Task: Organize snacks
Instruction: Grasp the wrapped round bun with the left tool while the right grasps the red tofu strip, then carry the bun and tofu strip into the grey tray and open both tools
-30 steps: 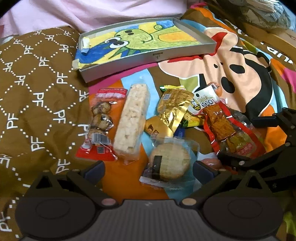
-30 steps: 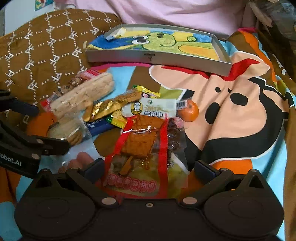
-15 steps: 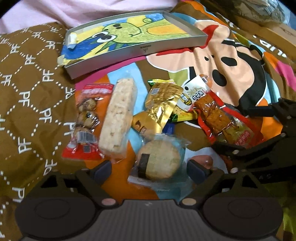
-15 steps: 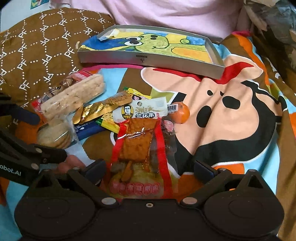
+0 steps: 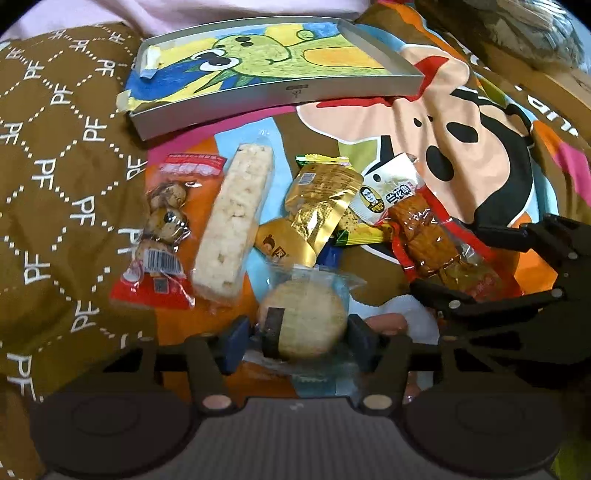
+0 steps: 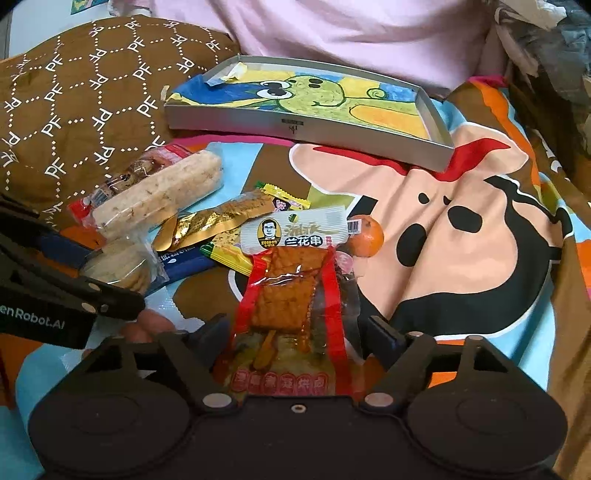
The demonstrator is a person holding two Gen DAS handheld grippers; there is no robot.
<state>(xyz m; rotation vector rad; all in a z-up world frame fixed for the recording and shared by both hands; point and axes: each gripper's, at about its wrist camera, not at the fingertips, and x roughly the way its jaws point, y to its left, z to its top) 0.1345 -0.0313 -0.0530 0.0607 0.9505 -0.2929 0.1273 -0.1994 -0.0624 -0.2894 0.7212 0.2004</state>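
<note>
Both claws have just been closing. The left claw (image 5: 299, 341) now squeezes the round cracker pack (image 5: 303, 321) on the blanket (image 5: 66, 192), while the right claw (image 6: 295, 332) is not yet pinching the red tofu pack (image 6: 291, 306) between its fingers. Both snacks look ready to go to the empty tray (image 5: 288, 92).

Home, prob. a bedroom: cartoon-print blanket (image 6: 461, 206) over a soft surface w/ a brown "PF" quilted cushion (image 6: 74, 110). Pink bedding (image 6: 351, 33) behind (rumpled).
</note>
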